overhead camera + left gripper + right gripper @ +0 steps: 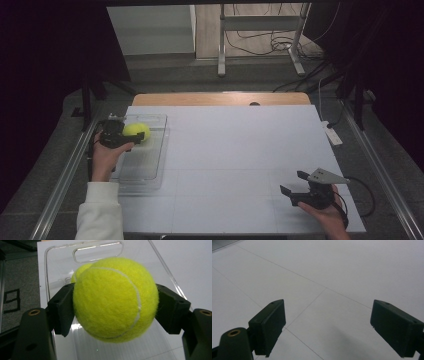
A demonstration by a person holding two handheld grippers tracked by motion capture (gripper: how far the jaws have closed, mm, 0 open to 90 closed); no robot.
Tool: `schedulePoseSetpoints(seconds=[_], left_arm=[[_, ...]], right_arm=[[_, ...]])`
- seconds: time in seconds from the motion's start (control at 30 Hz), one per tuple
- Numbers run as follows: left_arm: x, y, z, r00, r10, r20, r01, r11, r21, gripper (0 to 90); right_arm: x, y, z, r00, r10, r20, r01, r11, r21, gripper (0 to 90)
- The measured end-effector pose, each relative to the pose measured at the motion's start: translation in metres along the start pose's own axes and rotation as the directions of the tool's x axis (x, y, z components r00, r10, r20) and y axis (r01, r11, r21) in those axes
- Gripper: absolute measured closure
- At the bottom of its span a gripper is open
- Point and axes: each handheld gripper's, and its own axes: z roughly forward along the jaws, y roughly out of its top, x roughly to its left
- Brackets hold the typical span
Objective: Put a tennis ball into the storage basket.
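Note:
A yellow-green tennis ball (115, 300) sits squeezed between the two black jaws of my left gripper (115, 307), held above a clear plastic tray (60, 255). From above, the same ball (136, 131) hangs over the far end of the tray (145, 165) at the table's left side, with the left gripper (135, 136) shut on it. My right gripper (294, 184) is near the table's front right corner, jaws wide apart over bare white surface. In its own view the right gripper (327, 327) has nothing between its pads.
The white table top (235, 150) carries faint grid lines. A wooden strip (220, 98) runs along its far edge. A small white device (332, 135) lies off the right edge. Metal rails (65, 175) flank both sides, and a frame with cables (260, 40) stands behind.

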Motion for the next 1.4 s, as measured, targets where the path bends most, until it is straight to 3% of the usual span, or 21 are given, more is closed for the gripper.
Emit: schedulePoseSetpoints(seconds=[0.3,0.8,1.4], left_arm=[[0.0,-0.001,0.004,0.9999,0.008,0.011,-0.008,0.9994,0.034,26.6],[0.002,-0.005,0.015,0.9996,0.022,-0.017,-0.019,0.9926,0.12,26.6],[-0.001,-0.008,0.029,0.9962,0.073,-0.046,-0.061,0.9729,0.223,26.5]], right_arm=[[0.0,0.0,0.001,1.0,0.002,-0.006,-0.002,1.0,0.0,13.4],[0.0,0.0,0.001,1.0,0.0,-0.008,0.0,1.0,0.001,13.3],[0.0,0.0,0.002,1.0,-0.001,-0.008,0.001,1.0,0.002,13.3]])
